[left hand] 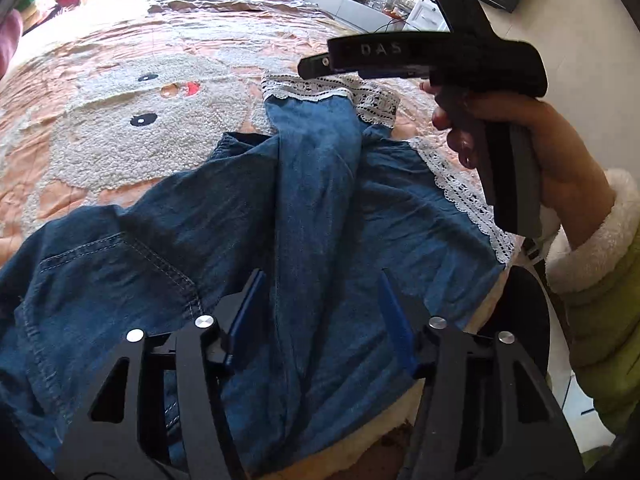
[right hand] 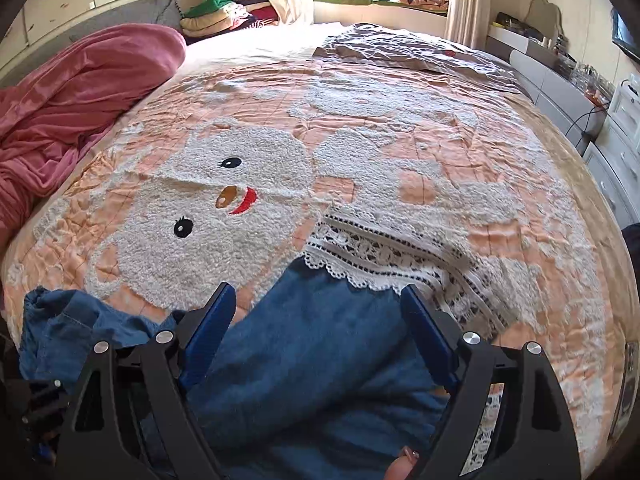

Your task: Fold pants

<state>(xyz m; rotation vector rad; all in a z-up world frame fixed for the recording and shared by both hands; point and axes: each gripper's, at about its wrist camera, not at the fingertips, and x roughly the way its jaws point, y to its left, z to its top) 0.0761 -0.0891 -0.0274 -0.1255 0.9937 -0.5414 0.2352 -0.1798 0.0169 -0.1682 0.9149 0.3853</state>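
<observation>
Your left gripper point(left hand: 322, 312) hangs released over the denim pants point(left hand: 312, 208). Your right gripper point(right hand: 316, 332) is spread wide too, above the lace-trimmed hem point(right hand: 384, 256) on the quilt point(right hand: 420, 148).

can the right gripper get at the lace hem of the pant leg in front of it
Probably yes. The right gripper is open over the denim pants, and the lace hem lies flat on the bedspread just beyond its fingertips. Nothing sits between them.
</observation>
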